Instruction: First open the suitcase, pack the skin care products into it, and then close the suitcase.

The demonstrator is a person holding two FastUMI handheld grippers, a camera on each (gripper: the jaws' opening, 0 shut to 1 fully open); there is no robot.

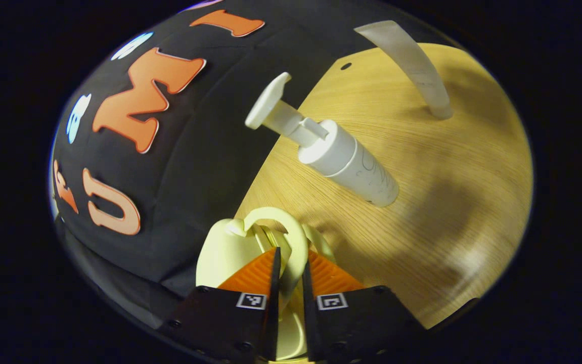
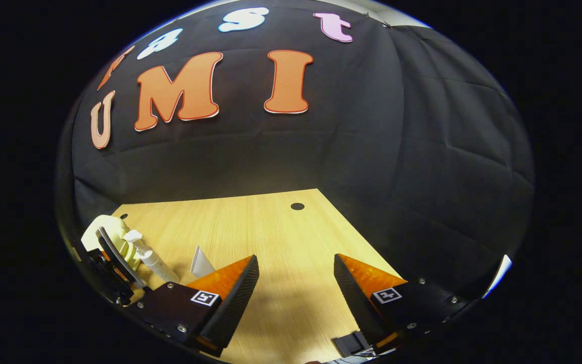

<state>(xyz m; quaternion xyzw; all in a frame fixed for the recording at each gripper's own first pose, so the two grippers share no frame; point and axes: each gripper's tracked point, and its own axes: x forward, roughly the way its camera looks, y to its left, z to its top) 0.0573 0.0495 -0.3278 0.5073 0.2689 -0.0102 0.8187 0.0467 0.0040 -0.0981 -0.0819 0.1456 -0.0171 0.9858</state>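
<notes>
Left gripper view: your left gripper (image 1: 288, 270) had its two fingers drawn nearly together around the loop handle of the pale yellow suitcase (image 1: 230, 247), which sat at the near left corner of the table (image 1: 422, 202). Both fingers appeared to press on the handle, though the contact itself was partly hidden. Beyond the suitcase stood the pump bottle (image 1: 344, 156), apart from it, and farther off the tube (image 1: 412, 65), well apart from the bottle. Both products rested on the bare table, outside any container.

Right gripper view: your right gripper (image 2: 296, 283) hung wide open over the bare wood, holding nothing. At the far left of this view you could see the suitcase (image 2: 106, 230) with the other gripper at it, the bottle (image 2: 157, 260) just beside it, and the tube (image 2: 200, 263) near your own left finger.

Judged from these views, the opening step was in hand and no product had been packed. Whether the lid had begun to part could not be told, and the suitcase's inside was hidden. The next move called for lifting the lid by the handle while the free right gripper steadied the case or went for the bottle.
</notes>
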